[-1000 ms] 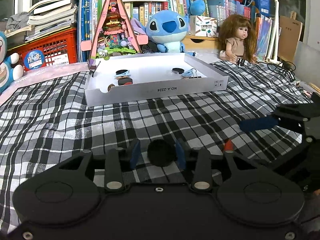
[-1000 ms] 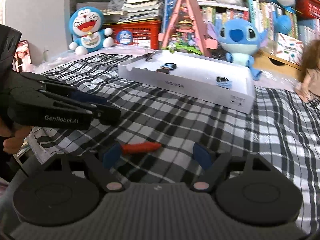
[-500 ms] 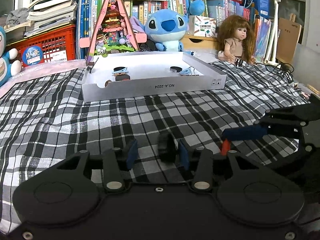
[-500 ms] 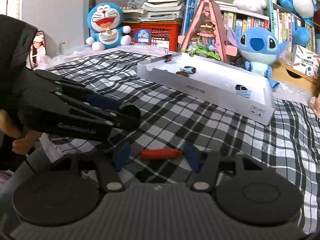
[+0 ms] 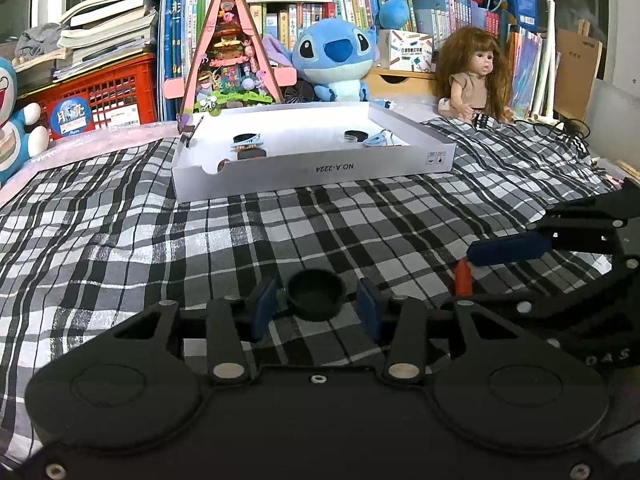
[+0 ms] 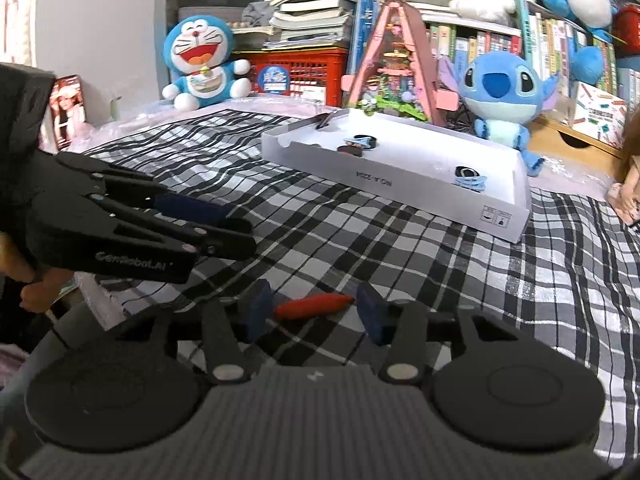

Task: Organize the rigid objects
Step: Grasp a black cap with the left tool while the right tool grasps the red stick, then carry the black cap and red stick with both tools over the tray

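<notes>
A black round cap lies flat on the checked cloth, hollow side up, between the blue pads of my left gripper. A thin gap shows on each side of it, so the gripper is open. My right gripper is shut on a red tapered stick, whose ends meet both pads. In the left wrist view the right gripper sits low at the right, with the red stick end-on below its blue pad. My left gripper reaches in from the left of the right wrist view.
A white shallow box holding black caps and small blue items stands further back on the checked cloth. Behind it are a pink triangular toy house, a blue plush, a doll, a red crate and bookshelves.
The right jaws have closed in onto the red stick. Between the left pads, the black cap has gone from standing on edge to lying flat with its hollow up.
</notes>
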Demonstrator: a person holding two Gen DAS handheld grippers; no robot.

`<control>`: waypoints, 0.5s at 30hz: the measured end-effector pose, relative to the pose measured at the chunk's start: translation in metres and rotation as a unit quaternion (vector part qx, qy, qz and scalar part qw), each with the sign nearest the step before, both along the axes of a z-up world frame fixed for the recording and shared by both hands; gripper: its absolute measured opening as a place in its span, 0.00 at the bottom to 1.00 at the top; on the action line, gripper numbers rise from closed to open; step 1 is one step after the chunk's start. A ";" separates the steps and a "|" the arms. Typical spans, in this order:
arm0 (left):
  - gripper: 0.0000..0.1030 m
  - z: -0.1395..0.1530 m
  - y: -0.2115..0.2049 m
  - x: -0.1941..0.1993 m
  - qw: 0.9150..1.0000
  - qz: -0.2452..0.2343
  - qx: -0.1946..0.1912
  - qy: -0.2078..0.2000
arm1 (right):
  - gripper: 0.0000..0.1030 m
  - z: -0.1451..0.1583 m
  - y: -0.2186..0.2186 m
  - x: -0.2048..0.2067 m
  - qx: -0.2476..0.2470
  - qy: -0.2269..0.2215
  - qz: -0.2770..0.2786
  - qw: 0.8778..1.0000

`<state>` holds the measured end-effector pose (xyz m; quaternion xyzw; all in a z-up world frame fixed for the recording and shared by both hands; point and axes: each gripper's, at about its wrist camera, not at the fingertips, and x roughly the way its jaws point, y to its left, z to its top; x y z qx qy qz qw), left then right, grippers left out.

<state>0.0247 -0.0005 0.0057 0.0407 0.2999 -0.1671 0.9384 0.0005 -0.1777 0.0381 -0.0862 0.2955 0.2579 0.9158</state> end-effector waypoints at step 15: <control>0.29 0.000 -0.005 0.003 1.000 0.004 -0.004 -0.003 | 0.47 0.000 -0.002 0.006 -0.005 0.003 0.010 1.000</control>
